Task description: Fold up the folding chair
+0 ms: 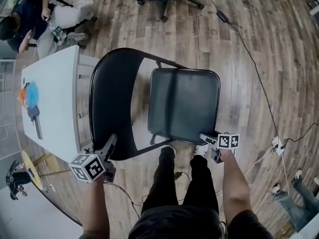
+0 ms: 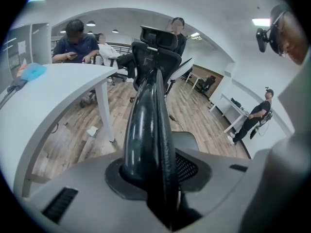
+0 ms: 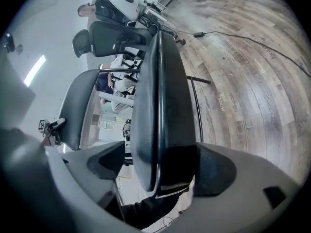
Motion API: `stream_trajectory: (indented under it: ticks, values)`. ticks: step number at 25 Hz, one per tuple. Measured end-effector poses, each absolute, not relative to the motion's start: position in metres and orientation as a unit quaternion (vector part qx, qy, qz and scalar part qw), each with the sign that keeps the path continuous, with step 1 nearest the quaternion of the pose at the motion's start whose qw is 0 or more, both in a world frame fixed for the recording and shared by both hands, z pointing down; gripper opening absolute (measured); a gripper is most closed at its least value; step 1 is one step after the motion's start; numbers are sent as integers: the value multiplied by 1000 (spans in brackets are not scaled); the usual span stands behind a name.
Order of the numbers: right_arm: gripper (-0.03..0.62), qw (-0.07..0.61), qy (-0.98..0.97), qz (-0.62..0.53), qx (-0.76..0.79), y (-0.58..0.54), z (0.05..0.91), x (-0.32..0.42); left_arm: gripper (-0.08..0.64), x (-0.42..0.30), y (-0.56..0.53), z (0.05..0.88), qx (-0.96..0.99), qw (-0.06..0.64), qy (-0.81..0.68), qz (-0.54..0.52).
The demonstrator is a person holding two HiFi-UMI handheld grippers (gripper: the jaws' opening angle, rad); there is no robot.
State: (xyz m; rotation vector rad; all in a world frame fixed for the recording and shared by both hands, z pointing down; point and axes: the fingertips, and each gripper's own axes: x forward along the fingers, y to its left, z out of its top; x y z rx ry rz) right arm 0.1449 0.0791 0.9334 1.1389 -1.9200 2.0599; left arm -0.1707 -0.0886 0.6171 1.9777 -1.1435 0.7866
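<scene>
The chair [image 1: 164,98] stands on the floor [image 1: 259,44], with a white surface [image 1: 55,83] close on its left and open floor to its right. The left hand-held gripper [image 1: 110,143] is clamped on the backrest's [image 1: 107,98] near edge. The right hand-held gripper [image 1: 208,139] is clamped on the seat's [image 1: 184,106] near corner.

Bright ceiling light panels [image 2: 261,22] glint off the glossy black padded chair backrest [image 2: 146,125]; fisheye distortion bends and darkens the gripper views' edges.

The person [image 1: 175,222] is wearing black trousers [image 1: 175,188], black shoes [image 1: 167,153] and a dark short-sleeved top [image 1: 243,228]; the grey left gripper [image 1: 111,140] and right gripper [image 1: 205,138] are each carrying a marker cube [image 1: 88,167] (black-and-white squares).
</scene>
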Motion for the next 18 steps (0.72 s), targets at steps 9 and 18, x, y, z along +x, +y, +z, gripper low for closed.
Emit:
stream_trajectory:
  ticks: [9,18]
  values:
    - [433,30,-654,668,354,63,850,96,100,-184,-94,572,771,350,-442,297]
    - [433,31,-684,654,321,46,772,39,78,-196,-95,527,783,342,-439,279]
